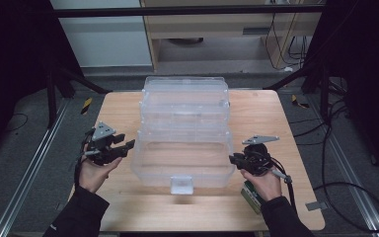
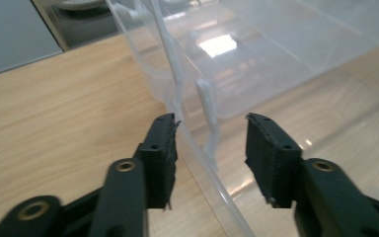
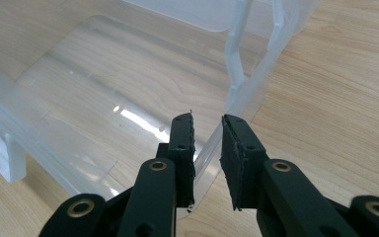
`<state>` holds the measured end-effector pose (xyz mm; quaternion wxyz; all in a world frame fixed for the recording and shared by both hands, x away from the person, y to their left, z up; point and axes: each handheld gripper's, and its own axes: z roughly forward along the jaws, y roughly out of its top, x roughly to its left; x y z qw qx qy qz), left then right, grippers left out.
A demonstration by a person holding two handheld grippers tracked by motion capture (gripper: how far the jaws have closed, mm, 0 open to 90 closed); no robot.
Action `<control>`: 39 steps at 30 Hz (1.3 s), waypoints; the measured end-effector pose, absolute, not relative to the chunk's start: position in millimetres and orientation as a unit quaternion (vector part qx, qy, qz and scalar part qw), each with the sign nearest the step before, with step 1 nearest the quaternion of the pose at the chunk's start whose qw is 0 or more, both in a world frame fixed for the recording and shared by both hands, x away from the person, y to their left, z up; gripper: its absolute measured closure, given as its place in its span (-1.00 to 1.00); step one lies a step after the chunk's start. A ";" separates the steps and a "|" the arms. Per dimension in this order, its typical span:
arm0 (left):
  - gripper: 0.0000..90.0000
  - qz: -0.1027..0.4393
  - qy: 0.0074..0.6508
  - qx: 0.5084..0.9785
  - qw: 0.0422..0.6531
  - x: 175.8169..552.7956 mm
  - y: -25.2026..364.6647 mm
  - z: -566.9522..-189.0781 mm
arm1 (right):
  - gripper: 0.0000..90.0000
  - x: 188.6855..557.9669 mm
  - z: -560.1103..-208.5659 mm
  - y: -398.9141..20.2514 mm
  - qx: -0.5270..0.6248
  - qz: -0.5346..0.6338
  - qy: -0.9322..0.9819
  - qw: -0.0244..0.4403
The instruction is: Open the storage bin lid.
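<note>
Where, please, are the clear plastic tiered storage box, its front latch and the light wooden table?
Clear plastic tiered storage box (image 1: 183, 163): high view, bottom tray's floor.
Front latch (image 1: 181, 184): high view, tab's middle.
Light wooden table (image 1: 121, 111): high view, bare left top.

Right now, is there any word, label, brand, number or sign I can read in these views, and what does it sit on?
No readable text in any view.
Green card under the right hand: any print is too small and blurred to read.
Clear plastic box: no label or marking shows.
Grey tag on the table edge: blank or too small to tell.
</note>
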<state>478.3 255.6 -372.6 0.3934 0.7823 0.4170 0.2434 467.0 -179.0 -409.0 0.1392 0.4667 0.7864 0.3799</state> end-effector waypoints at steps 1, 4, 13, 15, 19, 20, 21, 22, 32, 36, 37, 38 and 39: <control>0.30 0.236 0.416 0.787 0.389 477.2 254.4 -376.9 | 0.68 467.0 -409.0 -179.0 0.467 0.380 0.786 0.139; 0.43 0.225 0.420 0.791 0.384 475.6 251.8 -385.5 | 0.68 466.7 -409.1 -178.8 0.467 0.380 0.786 0.140; 0.66 0.213 0.424 0.811 0.342 475.0 245.1 -406.2 | 0.68 465.9 -409.3 -178.2 0.466 0.380 0.786 0.144; 0.67 0.214 0.425 0.810 0.342 475.0 245.1 -406.7 | 0.68 466.1 -409.3 -178.3 0.467 0.380 0.786 0.142; 0.72 0.217 0.428 0.808 0.343 473.8 244.3 -405.9 | 0.68 466.2 -409.2 -178.4 0.466 0.380 0.787 0.142; 0.73 0.217 0.427 0.808 0.342 473.6 244.2 -405.8 | 0.68 466.4 -409.1 -178.3 0.464 0.380 0.788 0.143; 0.73 0.217 0.427 0.808 0.342 473.5 244.1 -405.8 | 0.68 466.4 -409.1 -178.2 0.463 0.379 0.788 0.144; 0.73 0.216 0.428 0.808 0.343 473.4 244.4 -405.8 | 0.68 466.2 -408.9 -177.8 0.463 0.378 0.788 0.146; 0.61 0.221 0.420 0.808 0.349 473.3 247.5 -405.8 | 0.71 465.9 -407.8 -176.2 0.468 0.372 0.787 0.152; 0.45 0.239 0.423 0.794 0.365 470.9 255.3 -398.4 | 0.65 462.7 -401.2 -179.2 0.463 0.390 0.781 0.156; 0.38 0.241 0.423 0.792 0.368 470.8 257.3 -397.0 | 0.62 461.3 -397.6 -180.7 0.461 0.393 0.779 0.160; 0.35 0.243 0.426 0.789 0.370 470.5 260.0 -395.4 | 0.59 460.3 -395.3 -181.5 0.461 0.395 0.778 0.163; 0.31 0.249 0.428 0.785 0.372 470.5 263.4 -394.1 | 0.57 459.3 -392.5 -183.4 0.460 0.398 0.776 0.165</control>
